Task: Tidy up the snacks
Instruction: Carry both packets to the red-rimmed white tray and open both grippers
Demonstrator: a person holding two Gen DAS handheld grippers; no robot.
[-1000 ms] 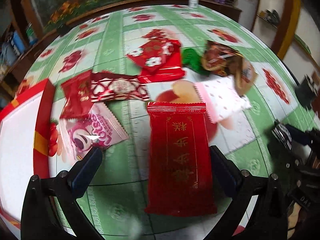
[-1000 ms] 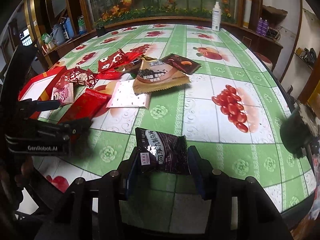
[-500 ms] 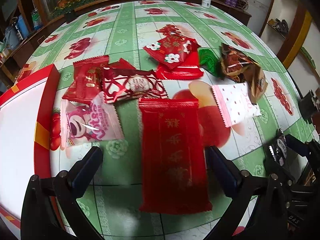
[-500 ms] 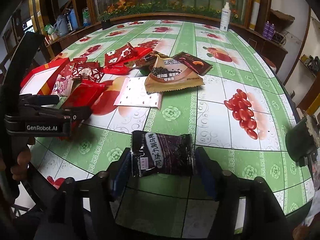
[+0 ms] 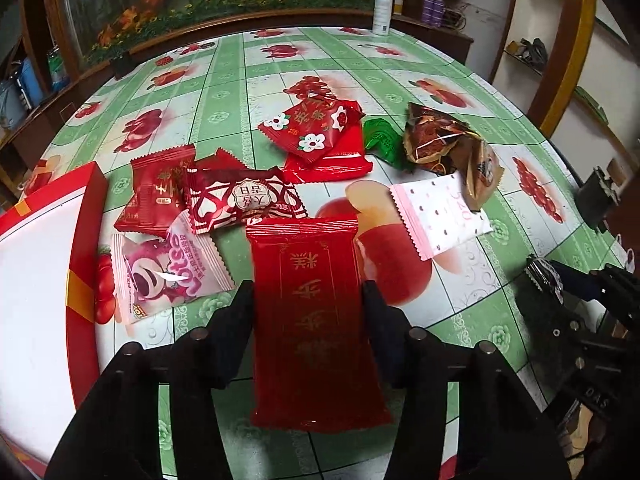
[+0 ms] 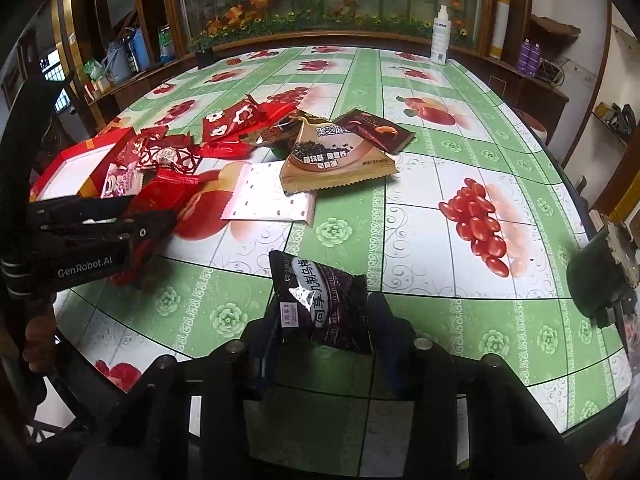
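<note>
My left gripper (image 5: 308,308) is shut on a long red snack packet (image 5: 312,320) with gold characters; its fingers press both long sides. It also shows in the right wrist view (image 6: 160,196). My right gripper (image 6: 320,320) is shut on a dark purple plum packet (image 6: 324,304), tilted between the fingers. A red box with a white inside (image 5: 36,280) stands at the left, also in the right wrist view (image 6: 76,168). Loose snacks lie beyond: a pink bear packet (image 5: 168,268), a red-and-white heart packet (image 5: 244,200), a white dotted packet (image 5: 440,216).
More packets sit farther back: red flower packets (image 5: 316,128), a green packet (image 5: 380,136), brown packets (image 6: 336,152). A white spray bottle (image 6: 440,36) stands at the table's far edge. The round table (image 6: 440,312) has a green fruit-print cloth.
My left gripper has closed from wide open onto the red packet. My right gripper has tightened on the plum packet, which now tilts; both views have shifted slightly.
</note>
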